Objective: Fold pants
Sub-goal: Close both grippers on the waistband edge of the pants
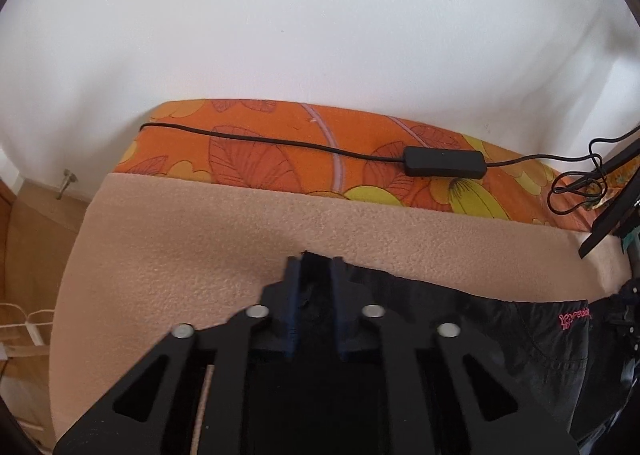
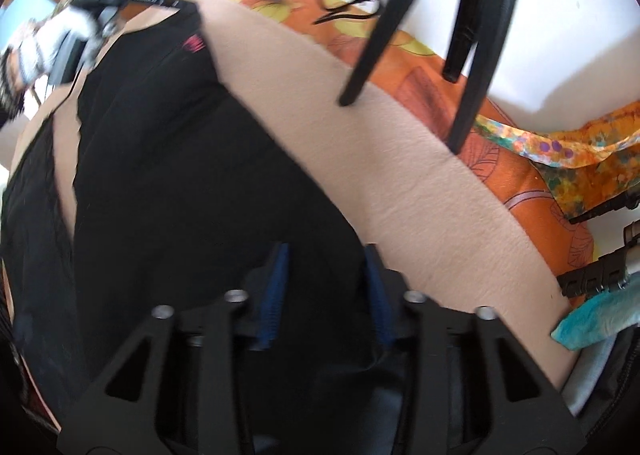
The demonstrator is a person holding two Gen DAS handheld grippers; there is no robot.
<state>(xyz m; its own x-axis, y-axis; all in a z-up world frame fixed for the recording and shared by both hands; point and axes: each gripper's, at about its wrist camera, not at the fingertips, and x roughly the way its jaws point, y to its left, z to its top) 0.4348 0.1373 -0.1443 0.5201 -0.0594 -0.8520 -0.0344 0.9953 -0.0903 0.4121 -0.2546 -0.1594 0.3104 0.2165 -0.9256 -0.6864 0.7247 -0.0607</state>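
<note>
**Both grippers down on the pants, left one clamped on a corner**

Left gripper (image 1: 316, 267) was closed on a corner of the black pants (image 1: 460, 319); a tuft of black fabric stuck up between the blue pads (image 1: 294, 295). That corner sat near the middle of the beige blanket (image 1: 200, 255), with the blanket's far edge well beyond it. Pants ran from there toward the blanket's right side, pink logo (image 1: 574, 319) facing up close to their right end.

Behind the blanket: orange floral sheet (image 1: 280, 159) along the bed's far edge against the white wall (image 1: 320, 15). A black cable with an inline box (image 1: 444, 161) lay on the sheet, coiled loose at the right end.

Right wrist view was motion-blurred. Right gripper (image 2: 326, 267) pointed down over the pants (image 2: 180, 195), black fabric between its fingers (image 2: 280, 275). A gap stood between the blue pads and I couldn't tell whether they pressed the cloth or just straddled it. Pants covered most of the blanket's (image 2: 400, 175) near-left part. Black tripod legs (image 2: 372, 35) stood at the far edge. A multicoloured cloth (image 2: 580, 151) lay at the bed's right side, a teal cloth (image 2: 600, 315) just below it.
</note>
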